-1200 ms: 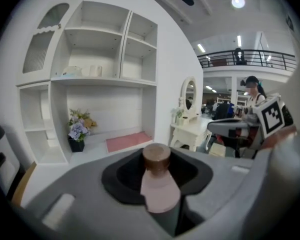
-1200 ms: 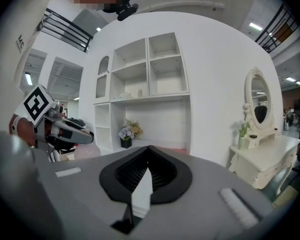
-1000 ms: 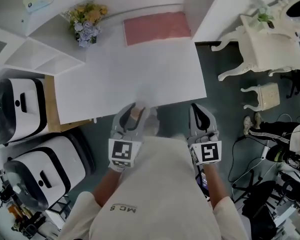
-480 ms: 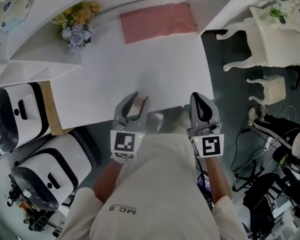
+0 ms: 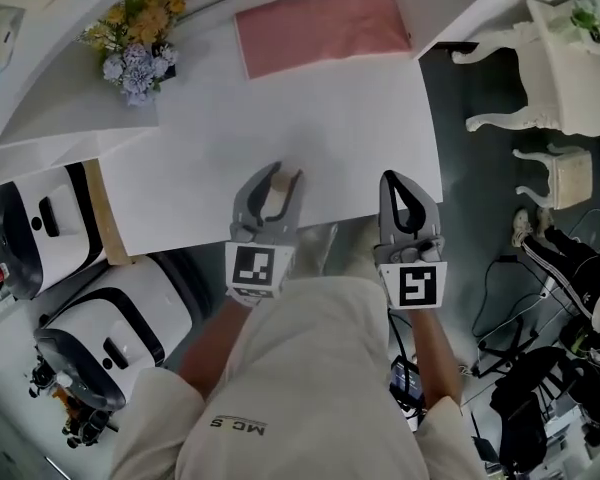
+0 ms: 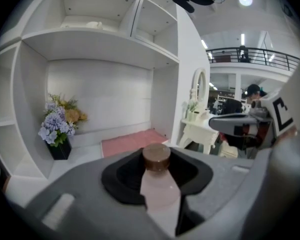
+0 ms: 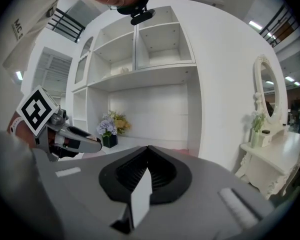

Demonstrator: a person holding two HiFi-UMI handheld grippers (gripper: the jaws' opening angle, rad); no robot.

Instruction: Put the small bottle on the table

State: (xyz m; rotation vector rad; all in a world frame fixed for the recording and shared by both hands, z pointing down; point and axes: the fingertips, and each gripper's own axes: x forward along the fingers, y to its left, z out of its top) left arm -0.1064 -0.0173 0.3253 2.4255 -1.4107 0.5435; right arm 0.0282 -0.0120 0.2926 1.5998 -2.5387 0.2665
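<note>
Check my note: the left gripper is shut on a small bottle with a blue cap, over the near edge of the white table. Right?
Not quite: the cap is brown, not blue, as the left gripper view shows. The rest stands: the left gripper is shut on the small bottle, over the near edge of the white table.

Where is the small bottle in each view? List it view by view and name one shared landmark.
Head view: small bottle just below centre, between the left gripper's jaws.
Left gripper view: bottom centre, brown cap up, gripped between the jaws.
Right gripper view: cannot be made out; only the left gripper shows at left.
Shared landmark: the flower bouquet, in all three.
</note>
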